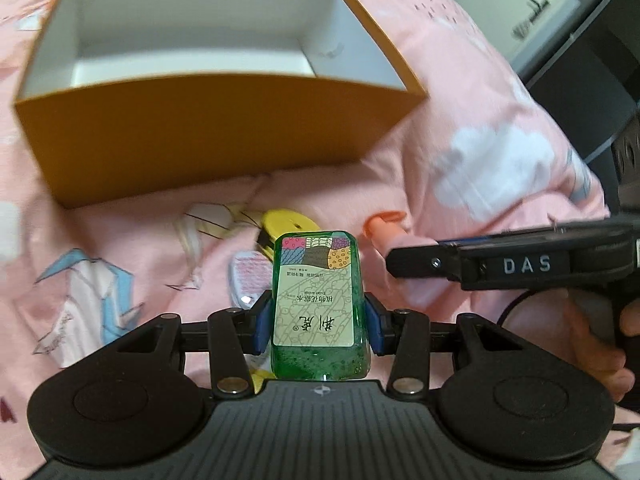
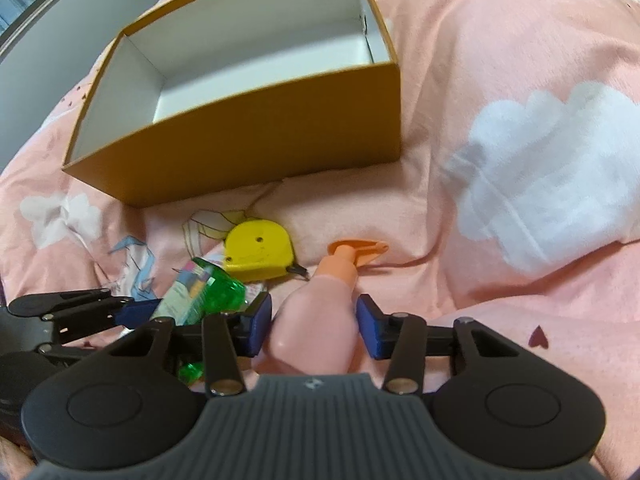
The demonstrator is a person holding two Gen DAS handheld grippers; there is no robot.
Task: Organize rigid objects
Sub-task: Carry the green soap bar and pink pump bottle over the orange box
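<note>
The left claw is closed on the green bottle, its blue pads pressing both narrow sides around mid-body, label up. That grip seems chosen so the bottle rides lengthwise and can go into the box end first.

The right claw straddles the pink bottle. The left pad looks to be touching it, while a sliver of gap shows at the right pad, so I cannot tell whether it is clamped yet. The bottle's orange pump head points away toward the box.

The box sits open on the pink bed cover just beyond the items, its white inside bare and its near wall standing between claws and floor, so both bottles must rise over that edge. A yellow tape measure lies between the bottles and the box. The two claws work close side by side, so lifting together risks a bump. To the right of the box the cover is open.
</note>
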